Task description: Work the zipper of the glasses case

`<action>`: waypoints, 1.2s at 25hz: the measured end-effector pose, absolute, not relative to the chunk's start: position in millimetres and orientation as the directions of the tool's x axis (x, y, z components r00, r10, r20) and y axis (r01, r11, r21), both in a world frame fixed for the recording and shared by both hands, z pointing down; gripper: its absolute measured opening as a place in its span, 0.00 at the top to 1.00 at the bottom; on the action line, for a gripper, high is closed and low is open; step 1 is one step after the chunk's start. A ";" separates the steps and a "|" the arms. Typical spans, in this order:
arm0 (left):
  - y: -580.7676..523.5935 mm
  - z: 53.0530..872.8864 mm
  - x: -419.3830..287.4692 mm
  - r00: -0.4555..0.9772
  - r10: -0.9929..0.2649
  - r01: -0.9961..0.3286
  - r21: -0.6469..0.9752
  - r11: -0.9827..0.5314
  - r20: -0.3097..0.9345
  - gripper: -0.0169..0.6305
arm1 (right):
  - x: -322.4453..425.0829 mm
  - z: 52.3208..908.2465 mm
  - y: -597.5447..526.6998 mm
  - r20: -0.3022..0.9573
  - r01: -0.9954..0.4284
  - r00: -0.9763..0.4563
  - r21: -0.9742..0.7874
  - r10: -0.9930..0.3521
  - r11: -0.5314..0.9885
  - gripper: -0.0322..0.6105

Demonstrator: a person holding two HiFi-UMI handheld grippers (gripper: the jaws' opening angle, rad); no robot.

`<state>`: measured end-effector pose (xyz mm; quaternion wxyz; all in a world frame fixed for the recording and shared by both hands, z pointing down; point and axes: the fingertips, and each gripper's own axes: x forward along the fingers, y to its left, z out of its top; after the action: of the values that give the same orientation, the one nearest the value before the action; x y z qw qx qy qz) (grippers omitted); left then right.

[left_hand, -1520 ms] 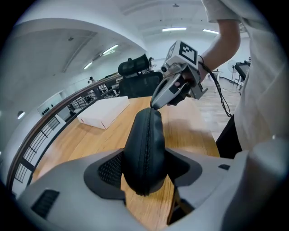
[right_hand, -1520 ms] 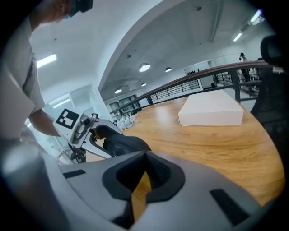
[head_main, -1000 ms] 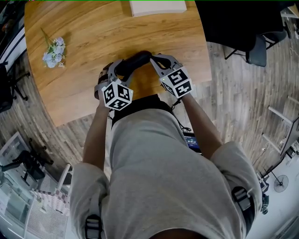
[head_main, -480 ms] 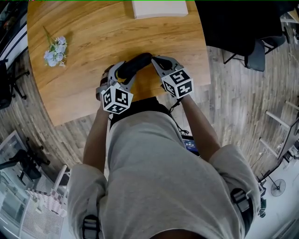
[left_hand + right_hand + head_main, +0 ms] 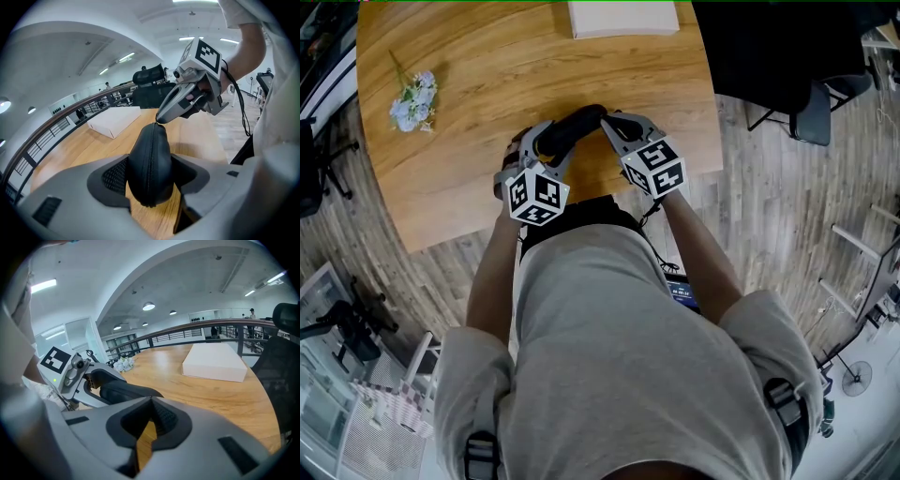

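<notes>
Glasses case (image 5: 574,125) — seemingly near table (image 5: 487,75) edge.

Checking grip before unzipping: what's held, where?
Left gripper clamps the glasses case across one end. Right gripper is shut at the other end; whether it holds anything cannot be told.

You have bright, even light from overhead: ceiling strip lights (image 5: 185,38) and round lamps (image 5: 148,306) show in both gripper views, burnt out to plain white. On the table (image 5: 487,75) the shadows are soft and short, darkest along its near edge below your arms. The wood carries a pale sheen towards its far edge. Both gripper views bend hard at the rims and fall to black in the corners. The glasses case (image 5: 150,164) reads near-black, a detail-less blob from your head view, yet its zipper teeth stay sharp up close
</notes>
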<state>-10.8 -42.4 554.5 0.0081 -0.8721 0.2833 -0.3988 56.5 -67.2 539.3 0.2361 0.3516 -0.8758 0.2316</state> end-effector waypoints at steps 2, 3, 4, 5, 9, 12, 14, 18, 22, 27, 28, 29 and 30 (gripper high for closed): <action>-42.6 553.2 -10.8 0.524 -0.502 -0.488 -0.240 -0.839 0.688 0.54 | 56.2 538.8 -67.6 0.581 -0.726 -0.635 -0.225 -0.509 0.650 0.91; -42.8 552.7 -10.5 0.525 -0.503 -0.489 -0.240 -0.839 0.687 0.54 | 56.1 538.6 -67.7 0.585 -0.728 -0.630 -0.214 -0.511 0.651 0.91; -43.1 552.5 -10.5 0.524 -0.504 -0.490 -0.240 -0.838 0.687 0.54 | 55.4 538.4 -67.7 0.587 -0.729 -0.626 -0.207 -0.513 0.652 0.91; -43.2 552.3 -10.8 0.523 -0.505 -0.492 -0.240 -0.837 0.686 0.54 | 54.0 537.9 -67.3 0.589 -0.730 -0.624 -0.204 -0.514 0.653 0.91; -43.3 550.3 -11.5 0.523 -0.511 -0.496 -0.244 -0.833 0.683 0.54 | 49.9 536.4 -66.4 0.589 -0.730 -0.621 -0.194 -0.518 0.655 0.91; -43.8 547.2 -12.4 0.527 -0.514 -0.494 -0.248 -0.833 0.677 0.54 | 46.7 531.9 -65.2 0.575 -0.723 -0.634 -0.206 -0.517 0.659 0.91; -44.8 546.4 -13.5 0.527 -0.517 -0.496 -0.249 -0.832 0.675 0.54 | 42.2 529.2 -64.2 0.572 -0.717 -0.638 -0.198 -0.516 0.668 0.91; -45.1 545.3 -14.5 0.528 -0.521 -0.503 -0.248 -0.828 0.670 0.54 | 38.0 526.1 -63.1 0.568 -0.719 -0.638 -0.198 -0.519 0.667 0.91; -44.1 544.5 -14.3 0.528 -0.519 -0.498 -0.250 -0.830 0.672 0.54 | 34.3 523.2 -59.4 0.567 -0.712 -0.644 -0.199 -0.513 0.674 0.91; -42.4 545.1 -15.1 0.527 -0.522 -0.503 -0.249 -0.828 0.670 0.54 | 28.0 522.1 -55.0 0.562 -0.704 -0.651 -0.197 -0.509 0.683 0.91; -42.5 545.1 -14.8 0.531 -0.522 -0.503 -0.248 -0.828 0.667 0.54 | 28.4 522.3 -55.2 0.561 -0.701 -0.654 -0.198 -0.507 0.685 0.91; -42.7 545.1 -14.4 0.538 -0.522 -0.503 -0.246 -0.829 0.662 0.54 | 29.2 522.2 -55.7 0.557 -0.698 -0.660 -0.207 -0.504 0.686 0.91; -42.8 544.6 -13.9 0.548 -0.522 -0.506 -0.238 -0.829 0.653 0.54 | 30.2 521.5 -56.4 0.550 -0.695 -0.668 -0.221 -0.502 0.684 0.91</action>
<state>-13.9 -42.8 544.6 0.0106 -0.8798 0.2922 -0.3747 30.2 -56.4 521.5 0.2291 0.3368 -0.8884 0.2115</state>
